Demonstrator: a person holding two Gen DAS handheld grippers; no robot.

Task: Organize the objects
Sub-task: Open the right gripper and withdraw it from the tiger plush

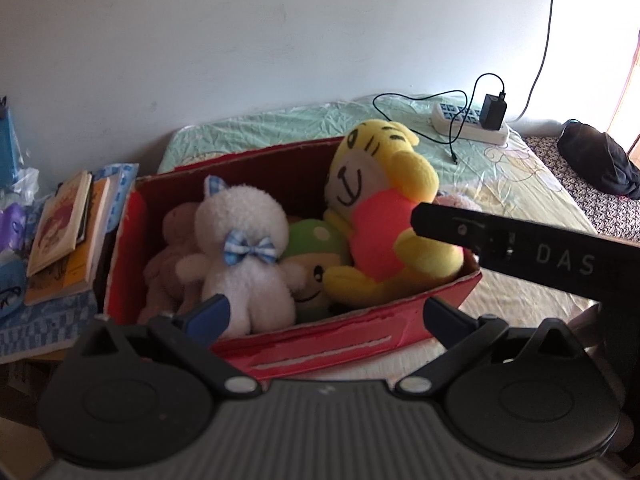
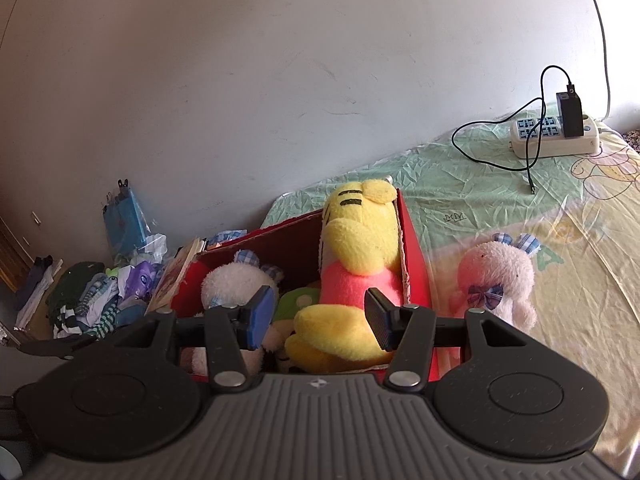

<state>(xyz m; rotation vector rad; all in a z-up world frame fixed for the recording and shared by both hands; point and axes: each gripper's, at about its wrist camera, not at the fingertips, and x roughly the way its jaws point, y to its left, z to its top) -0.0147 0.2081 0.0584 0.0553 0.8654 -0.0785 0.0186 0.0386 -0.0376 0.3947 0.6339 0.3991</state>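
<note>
Right wrist view: the right gripper (image 2: 316,322) hovers released, fingers spread, just above the yellow tiger plush (image 2: 352,280) sitting upright at the right end of the red box (image 2: 416,264), head toward the far wall. Left gripper (image 1: 326,314) hangs released near the box's front.

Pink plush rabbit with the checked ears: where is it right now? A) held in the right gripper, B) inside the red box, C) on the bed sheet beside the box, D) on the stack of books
C: in the right wrist view the pink plush rabbit sits on the bed sheet outside the red box, and the right gripper is open and holds nothing.
</note>
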